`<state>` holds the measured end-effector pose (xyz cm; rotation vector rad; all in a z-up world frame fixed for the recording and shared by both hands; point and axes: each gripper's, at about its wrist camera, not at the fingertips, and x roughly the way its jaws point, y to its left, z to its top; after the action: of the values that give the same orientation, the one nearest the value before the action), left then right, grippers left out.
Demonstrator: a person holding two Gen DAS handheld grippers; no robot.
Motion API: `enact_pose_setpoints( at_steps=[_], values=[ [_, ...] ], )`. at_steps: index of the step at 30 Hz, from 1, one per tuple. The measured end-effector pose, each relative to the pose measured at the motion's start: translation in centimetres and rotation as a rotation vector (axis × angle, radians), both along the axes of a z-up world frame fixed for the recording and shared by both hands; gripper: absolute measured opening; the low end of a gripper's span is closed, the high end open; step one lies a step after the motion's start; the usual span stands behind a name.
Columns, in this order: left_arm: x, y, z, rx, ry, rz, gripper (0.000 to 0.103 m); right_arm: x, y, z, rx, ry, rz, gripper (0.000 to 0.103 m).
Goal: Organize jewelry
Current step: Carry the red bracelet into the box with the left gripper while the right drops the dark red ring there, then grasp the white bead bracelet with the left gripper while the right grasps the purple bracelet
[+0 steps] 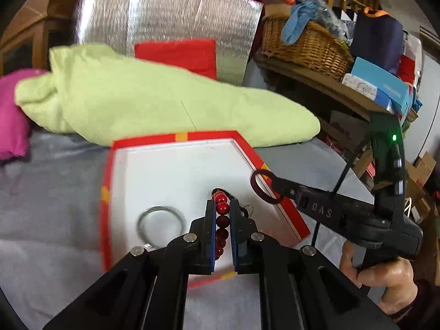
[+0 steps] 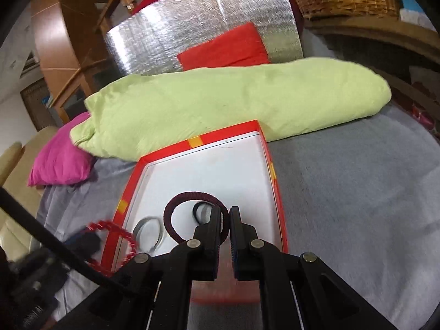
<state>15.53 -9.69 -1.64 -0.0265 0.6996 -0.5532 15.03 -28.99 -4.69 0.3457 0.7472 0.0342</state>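
Note:
A red-rimmed box with a white floor (image 1: 176,162) (image 2: 220,176) lies on the grey bed cover. My left gripper (image 1: 222,206) is shut on a red bead bracelet (image 1: 222,214) and holds it over the box; the bracelet shows blurred at the left of the right wrist view (image 2: 115,228). My right gripper (image 2: 225,214) (image 1: 271,184) is shut on a dark maroon ring bracelet (image 2: 176,206) (image 1: 257,185) above the box's right side. A silver bangle (image 1: 161,221) (image 2: 147,232) lies on the box floor, and a small dark ring (image 2: 200,210) lies beside it.
A light green pillow (image 1: 154,99) (image 2: 233,101) lies just behind the box, with a pink cushion (image 2: 60,159) to its left. A silver foil panel (image 1: 170,22) stands behind. A shelf with a wicker basket (image 1: 305,41) is at the right.

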Motion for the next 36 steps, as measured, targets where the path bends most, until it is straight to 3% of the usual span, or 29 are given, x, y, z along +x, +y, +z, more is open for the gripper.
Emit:
enact_pose_setpoints(
  at_steps=[6,8,10,12,15,22,33,36],
  values=[
    [2.9,-2.3,-3.4,0.085,0.074,-0.01,0.01,4.1,-0.5,-2.7,0.014,0.092,-0.014,0.01],
    [3.2,-2.2,-3.8,0.099,0.071,-0.005,0.015,4.6,-0.7,-2.9,0.016,0.097,-0.032,0.01],
    [3.2,-2.0,-4.1,0.12,0.06,0.011,0.042,4.8,-1.0,-2.9,0.023,0.099,-0.046,0.014],
    [2.9,-1.7,-4.0,0.139,0.041,0.033,0.055,4.6,-1.4,-2.7,0.044,0.097,-0.055,0.033],
    [2.3,-1.2,-3.3,0.153,0.015,0.048,0.056,4.0,-1.6,-2.0,0.058,0.062,-0.055,0.042],
    [-1.4,-0.6,-1.6,0.245,-0.094,0.076,0.065,0.6,-1.6,0.6,0.037,-0.019,-0.024,0.042],
    [-5.7,1.1,-0.4,0.281,-0.136,0.114,0.066,-5.3,-2.4,1.8,-0.033,-0.011,-0.003,0.042],
    [-6.5,1.7,-0.3,0.28,-0.136,0.123,0.067,-7.0,-3.1,1.6,-0.022,0.011,-0.022,0.049]
  ],
)
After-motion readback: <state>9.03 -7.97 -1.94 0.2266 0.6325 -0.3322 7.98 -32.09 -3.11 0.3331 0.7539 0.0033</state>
